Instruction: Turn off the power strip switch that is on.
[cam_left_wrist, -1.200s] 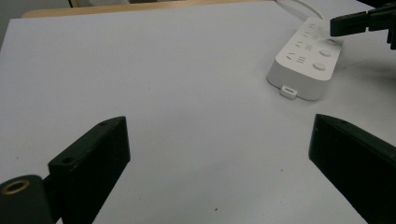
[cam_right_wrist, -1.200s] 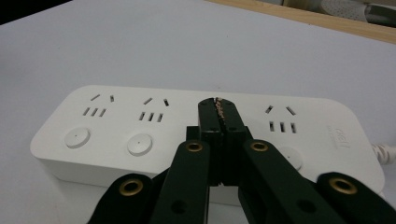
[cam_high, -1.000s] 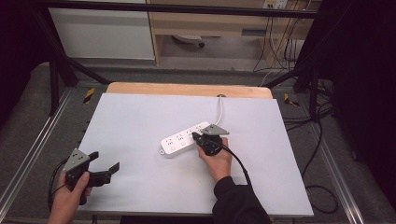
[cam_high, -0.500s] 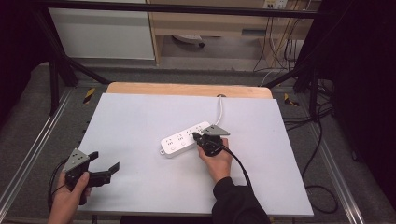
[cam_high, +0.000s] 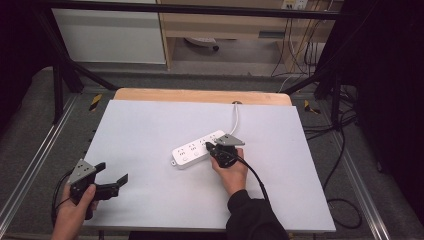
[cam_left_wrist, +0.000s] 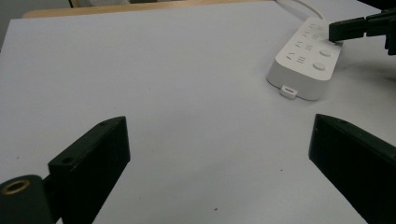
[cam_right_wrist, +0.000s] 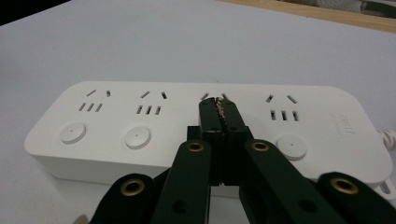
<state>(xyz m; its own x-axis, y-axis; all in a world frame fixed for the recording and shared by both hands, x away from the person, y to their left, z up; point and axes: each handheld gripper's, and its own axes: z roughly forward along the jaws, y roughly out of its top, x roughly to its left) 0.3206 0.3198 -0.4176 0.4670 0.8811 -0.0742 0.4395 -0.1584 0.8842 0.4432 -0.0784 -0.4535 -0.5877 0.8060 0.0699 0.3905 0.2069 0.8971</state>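
I have the right tool (cam_high: 215, 150) closed, its two black jaws pressed together with nothing between them, and the tip sits on top of the white power strip (cam_high: 197, 149), over the third bank of sockets counted from the free end, roughly where that bank's round switch would be; in the right gripper view the closed tip (cam_right_wrist: 219, 112) covers that spot, so I cannot tell whether it is pressing a button or only resting on the plastic. The strip lies near the middle of the table (cam_high: 150, 125), its long axis running diagonally from near-left to far-right in the high view, with its white cord (cam_high: 234, 116) leaving the far-right end toward the table's back edge. From my right tool the strip runs crosswise, left to right, so any slide along the row of switches would be a sideways move, and the two uncovered buttons (cam_right_wrist: 73, 132) toward the free end lie to the left of the tip. My left tool (cam_high: 111, 182) is open, jaws spread wide, held low over the near-left corner of the table, well apart from the strip; in the left gripper view the strip (cam_left_wrist: 306, 63) lies ahead and to the right, free end toward me. The right hand (cam_high: 231, 172) is plainly the nearer one, so I judge the work stays with it.
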